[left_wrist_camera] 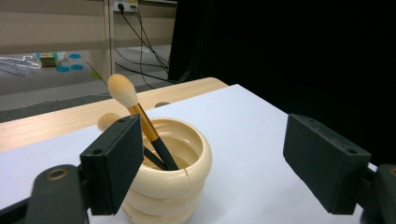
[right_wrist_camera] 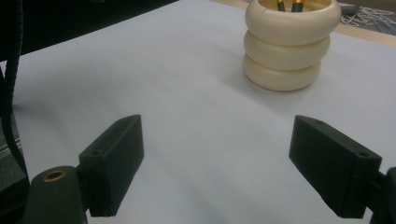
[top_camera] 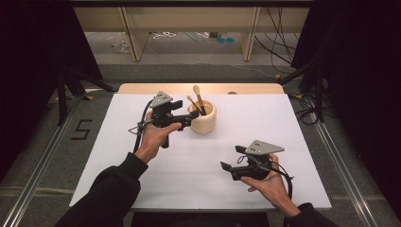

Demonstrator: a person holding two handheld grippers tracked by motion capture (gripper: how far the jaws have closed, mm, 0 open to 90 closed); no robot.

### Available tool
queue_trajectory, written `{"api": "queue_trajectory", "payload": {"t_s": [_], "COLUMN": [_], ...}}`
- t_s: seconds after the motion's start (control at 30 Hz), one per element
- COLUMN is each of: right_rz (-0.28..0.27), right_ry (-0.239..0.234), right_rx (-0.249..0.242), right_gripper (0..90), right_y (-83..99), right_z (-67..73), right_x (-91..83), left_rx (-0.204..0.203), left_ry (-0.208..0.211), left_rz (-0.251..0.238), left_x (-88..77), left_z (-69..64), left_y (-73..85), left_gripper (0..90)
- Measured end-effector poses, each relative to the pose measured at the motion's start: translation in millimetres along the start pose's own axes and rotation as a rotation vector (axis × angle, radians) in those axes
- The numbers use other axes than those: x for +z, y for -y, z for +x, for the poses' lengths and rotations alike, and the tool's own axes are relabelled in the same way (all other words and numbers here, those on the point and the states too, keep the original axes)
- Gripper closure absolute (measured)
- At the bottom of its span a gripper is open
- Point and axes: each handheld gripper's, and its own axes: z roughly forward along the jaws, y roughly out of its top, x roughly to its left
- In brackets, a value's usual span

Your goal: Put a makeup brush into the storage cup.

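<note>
Hovering beside brush holder [left_wrist_camera: 166, 177], left gripper [left_wrist_camera: 212, 154] fingers spread; right gripper [right_wrist_camera: 217, 161] likewise.

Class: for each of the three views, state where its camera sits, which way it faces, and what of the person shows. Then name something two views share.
High view: above the near edge, facing forward and down; table, both forearms, left gripper, right gripper.
Left gripper view: rides that gripper, facing the holder and brushes close up; its open jaws.
Right gripper view: low over the table, facing the holder farther off; its open jaws.
Shared: the holder.
</note>
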Motion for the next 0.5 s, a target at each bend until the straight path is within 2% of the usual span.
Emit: {"api": "queue_trajectory", "payload": {"t_s": [0.17, 0.33, 0.37, 0.5], "right_rz": [-0.020, 0.003, -0.029, -0.011], "right_ry": [0.003, 0.017, 0.006, 0.017], "right_rx": [-0.003, -0.010, -0.010, -0.002], "right_gripper": [18.2, 17.6, 17.5, 17.2], "right_y": [-0.3, -2.2, -1.4, -1.1], "right_z": [2.0, 3.7, 3.5, 2.3], "right_x": [1.3, -1.1, 1.5, -0.4], "left_rx": [0.013, 0.021, 0.028, 0.033], "left_ry": [0.013, 0.023, 0.022, 0.024], "left_rz": [-0.004, -0.005, -0.002, 0.011], "left_x": [-7.7, -15.7, -17.4, -22.8], "left_z": [-5.6, -9.1, -9.5, -11.3], "left_y": [6.3, 11.5, 13.0, 20.3], "left_gripper": [19.0, 18.5, 18.4, 18.2]}}
